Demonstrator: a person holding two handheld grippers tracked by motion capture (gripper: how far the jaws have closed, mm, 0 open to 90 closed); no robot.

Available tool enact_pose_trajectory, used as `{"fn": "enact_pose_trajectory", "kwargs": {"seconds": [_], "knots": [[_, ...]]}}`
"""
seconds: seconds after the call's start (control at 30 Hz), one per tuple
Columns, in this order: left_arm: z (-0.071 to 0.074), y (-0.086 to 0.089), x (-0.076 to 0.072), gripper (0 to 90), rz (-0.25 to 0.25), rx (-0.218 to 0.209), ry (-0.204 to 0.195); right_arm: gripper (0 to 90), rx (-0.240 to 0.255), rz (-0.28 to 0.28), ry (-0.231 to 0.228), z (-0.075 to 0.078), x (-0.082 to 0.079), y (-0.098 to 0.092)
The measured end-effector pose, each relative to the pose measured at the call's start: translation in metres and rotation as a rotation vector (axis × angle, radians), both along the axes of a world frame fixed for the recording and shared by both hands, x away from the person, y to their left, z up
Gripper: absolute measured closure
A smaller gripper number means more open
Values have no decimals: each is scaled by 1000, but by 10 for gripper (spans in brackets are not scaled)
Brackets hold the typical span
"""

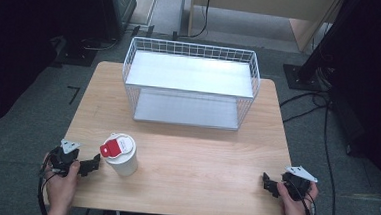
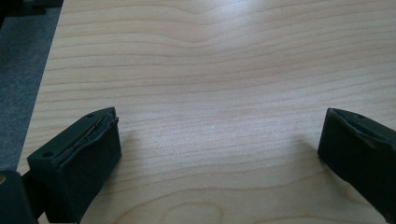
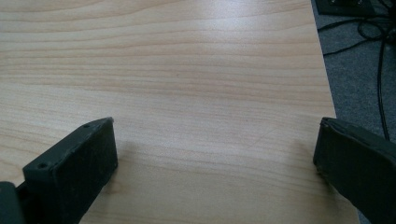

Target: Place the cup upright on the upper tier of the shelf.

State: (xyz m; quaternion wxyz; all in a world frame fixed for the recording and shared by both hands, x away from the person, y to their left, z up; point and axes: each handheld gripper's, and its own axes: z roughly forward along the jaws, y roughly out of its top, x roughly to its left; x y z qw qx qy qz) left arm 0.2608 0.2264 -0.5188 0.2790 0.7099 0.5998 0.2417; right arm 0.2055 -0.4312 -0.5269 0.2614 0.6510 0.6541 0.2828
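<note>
At the table's [image 1: 185, 152] near left corner, a hand [image 1: 60, 189] holds the left gripper [image 1: 91, 164] low over the wood, its 2 jaws spread wide with bare tabletop between them. In the left gripper view the left gripper [image 2: 219, 140] looks across plain wood grain, with grey floor along the left edge.

Just beside that gripper, on its right, stands a white cup [image 1: 121, 155], upright, capped by a white lid with a red tab [image 1: 105, 150] on the side facing the gripper. The cup and the jaw tips sit close together; whether they touch cannot be told.

Farther back, near the table's middle, a white wire basket [image 1: 190, 82] stands well apart from the cup. Open wood lies between cup and basket.

At the near right corner, a second hand [image 1: 297, 206] holds the right gripper [image 1: 269, 185], well apart from the cup, with open tabletop between them. In the right gripper view the right gripper [image 3: 215, 144] is likewise released, 2 jaws wide apart over bare wood, beside the table's right edge, where black cables [image 3: 369, 42] trail across the grey floor.

A dark stand base [image 1: 303, 77] and cables lie on the floor beyond the table's far right corner.
</note>
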Motion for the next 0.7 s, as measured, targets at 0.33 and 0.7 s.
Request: {"fn": "enact_pose_trajectory", "kwargs": {"seconds": [0.33,0.7], "knots": [[1,1,-10,0,-40,35,-25,0,-1,2,2,0,0,0],[5,7,-27,0,-189,-22,-7,0,-3,6,1,0,0,0]]}}
